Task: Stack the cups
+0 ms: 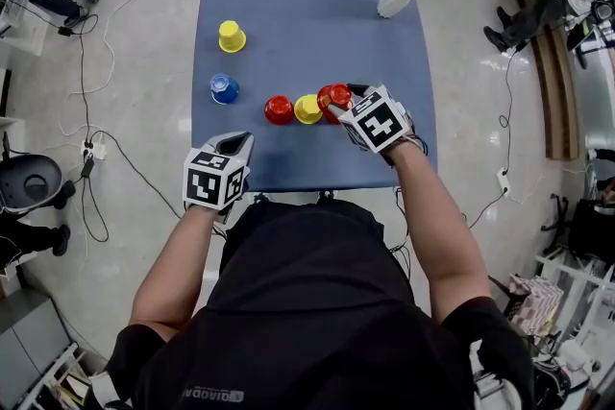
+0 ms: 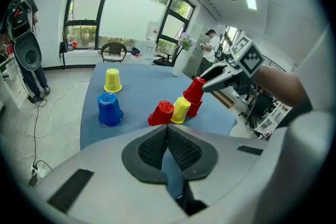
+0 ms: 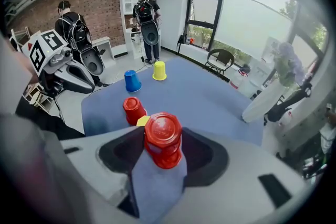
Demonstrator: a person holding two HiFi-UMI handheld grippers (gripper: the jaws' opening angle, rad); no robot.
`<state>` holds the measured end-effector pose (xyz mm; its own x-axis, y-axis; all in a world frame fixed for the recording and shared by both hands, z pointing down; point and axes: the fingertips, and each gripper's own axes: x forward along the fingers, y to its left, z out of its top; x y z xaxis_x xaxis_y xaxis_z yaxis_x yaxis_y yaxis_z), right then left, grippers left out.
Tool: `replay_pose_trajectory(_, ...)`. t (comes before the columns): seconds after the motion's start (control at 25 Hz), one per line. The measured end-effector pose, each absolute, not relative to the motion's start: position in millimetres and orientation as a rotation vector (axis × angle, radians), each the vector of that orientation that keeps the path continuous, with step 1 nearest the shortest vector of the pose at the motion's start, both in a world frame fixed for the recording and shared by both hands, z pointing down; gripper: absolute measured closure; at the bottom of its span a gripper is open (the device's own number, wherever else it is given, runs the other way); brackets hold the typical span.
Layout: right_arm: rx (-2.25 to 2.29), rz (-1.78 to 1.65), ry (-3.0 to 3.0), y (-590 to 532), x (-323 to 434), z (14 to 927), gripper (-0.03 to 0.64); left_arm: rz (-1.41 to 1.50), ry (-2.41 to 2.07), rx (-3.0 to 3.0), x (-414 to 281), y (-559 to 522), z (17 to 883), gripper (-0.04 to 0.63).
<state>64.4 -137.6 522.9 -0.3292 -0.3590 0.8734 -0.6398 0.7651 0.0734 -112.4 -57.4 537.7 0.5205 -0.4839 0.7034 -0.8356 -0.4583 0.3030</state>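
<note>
Head view: above the person, looking steeply down; the whole blue table (image 1: pixel 317 5) is in frame at middle distance.
Left gripper view: low, off the table's near edge, facing across it to the windows (image 2: pixel 131 13).
Right gripper view: close in, the red cup (image 3: pixel 163 134) filling its foreground, facing toward the brick wall (image 3: pixel 100 0).
Shared by all three: blue cup (image 1: pixel 224 89), far yellow cup (image 1: pixel 231 36).

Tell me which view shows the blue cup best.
The left gripper view: the blue cup stands upside down, large, side-on and unobstructed. The head view shows the cup small, from above. The right gripper view shows the cup small and far off.
</note>
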Motion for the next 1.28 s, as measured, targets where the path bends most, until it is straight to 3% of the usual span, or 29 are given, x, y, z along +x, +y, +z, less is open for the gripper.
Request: replay_pose_trajectory(1.28,0.752,0.372,-1.967,-131.1,67.1,522.5,0.39,0.723,-1.052,2.128,-106.7,-54.8,538.8,0.591)
